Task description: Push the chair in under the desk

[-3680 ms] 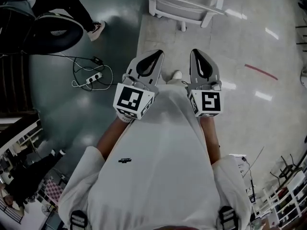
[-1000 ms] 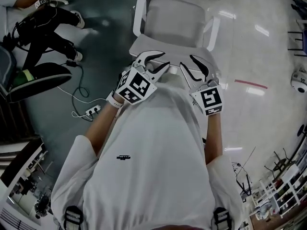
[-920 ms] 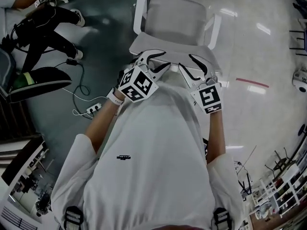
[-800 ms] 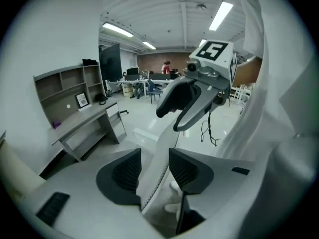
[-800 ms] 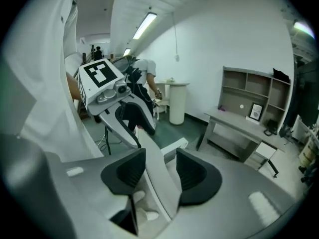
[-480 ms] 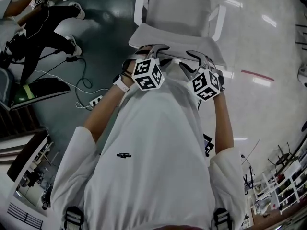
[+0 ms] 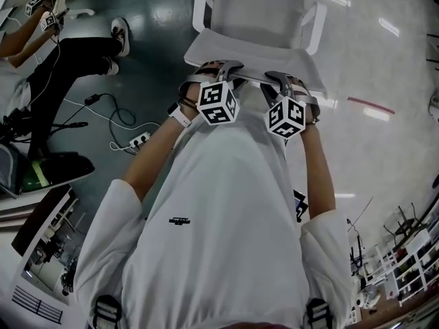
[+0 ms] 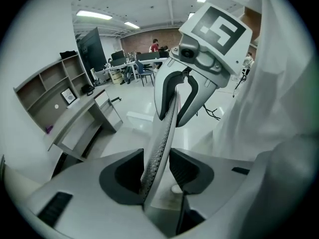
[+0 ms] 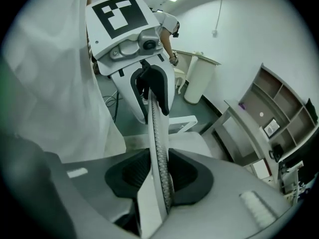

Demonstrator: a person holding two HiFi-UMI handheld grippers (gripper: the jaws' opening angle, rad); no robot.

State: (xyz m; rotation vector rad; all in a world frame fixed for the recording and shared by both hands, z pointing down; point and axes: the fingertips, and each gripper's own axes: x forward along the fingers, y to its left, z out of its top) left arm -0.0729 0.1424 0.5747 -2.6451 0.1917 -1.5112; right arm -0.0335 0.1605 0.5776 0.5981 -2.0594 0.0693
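**benchrat:** So where are you at with the chair?

**me:** Head view first. I'm standing right behind the white chair (image 7: pixel 257 12), looking down over my shirt (image 7: pixel 219 218). Left claw (image 7: pixel 214 70) and right claw (image 7: pixel 289 82) both sit on the top edge of the backrest (image 7: pixel 254 59), side by side. A person in black trousers (image 7: pixel 75 50) is off to the left, with a power strip (image 7: pixel 135 141) lying on the floor (image 7: pixel 384 149).

**benchrat:** Actually gripping, or just resting there?

**me:** Left gripper view: the mesh edge of the backrest (image 8: pixel 164 128) runs straight up between the pads (image 8: pixel 122 171), and both look pressed against it. Those jaws have just been closing, so I'd call it clamped on the backrest. The surface (image 8: pixel 82 126) is off to the left with shelves (image 8: pixel 47 91) beside it, apart from the chair.

**benchrat:** And the right one?

**me:** Right gripper view, same deal. The jaws have just been closing, and the backrest edge is pinched between them. The seat (image 9: pixel 199 143) shows past that edge, and the surface is out to the right. My left claw is hanging on further along the same edge.
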